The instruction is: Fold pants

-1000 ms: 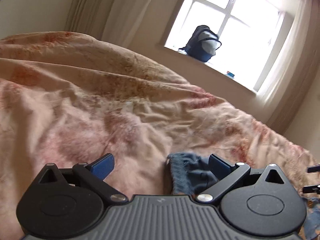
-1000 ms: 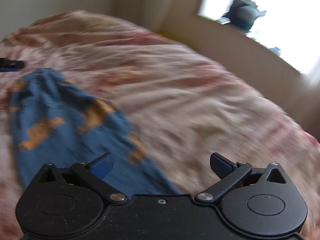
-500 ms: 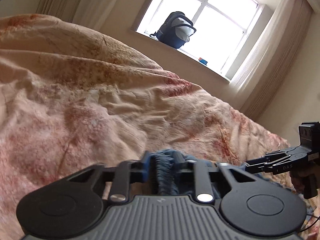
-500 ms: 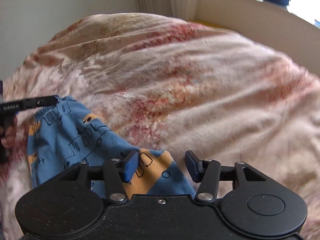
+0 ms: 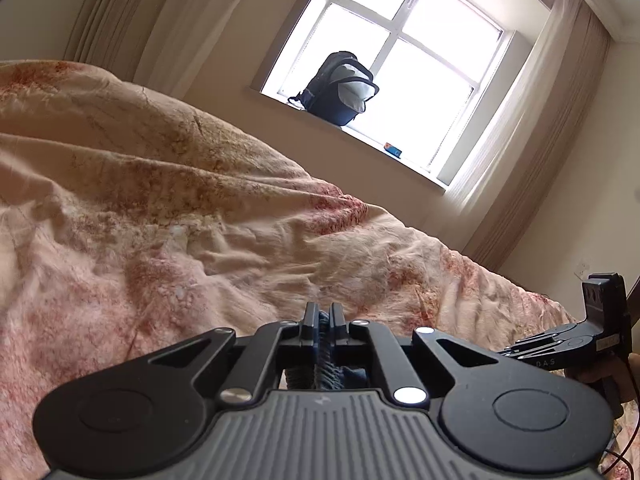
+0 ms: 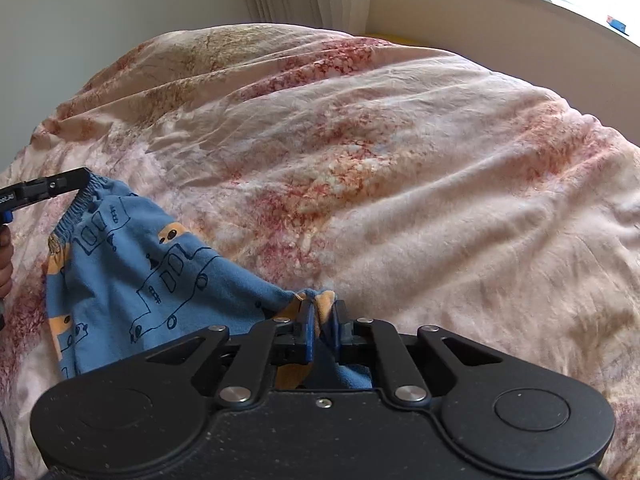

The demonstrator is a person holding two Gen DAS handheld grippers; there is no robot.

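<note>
in the right wrist view, nearest at 6 o'clock, the right gripper has its jaws narrowing on a bunched fold of the pants, blue and orange cloth pinched between the blue pads, which press on it. the pants spread from there toward 9 o'clock as a blue garment printed with outlined vehicles and orange shapes, lying on the duvet. at the far end of the pants, near 9 o'clock, the gathered elastic waistband sits in the tip of the left gripper, whose black fingers come in from the frame's left edge; part of a hand shows below it at the edge. the pink and rust mottled duvet fills the middle of the view and rises toward 12 o'clock, creased in long ridges. in the left wrist view, the left gripper's jaws at 6 o'clock are drawn nearly together, clamped on a ribbed blue strip of the waistband, more blue cloth showing just beneath. at 3 o'clock the right gripper lies side-on above the duvet. further off, toward 1 o'clock, a dark backpack stands on the sill of a bright window, with a curtain hanging to its right.
</note>
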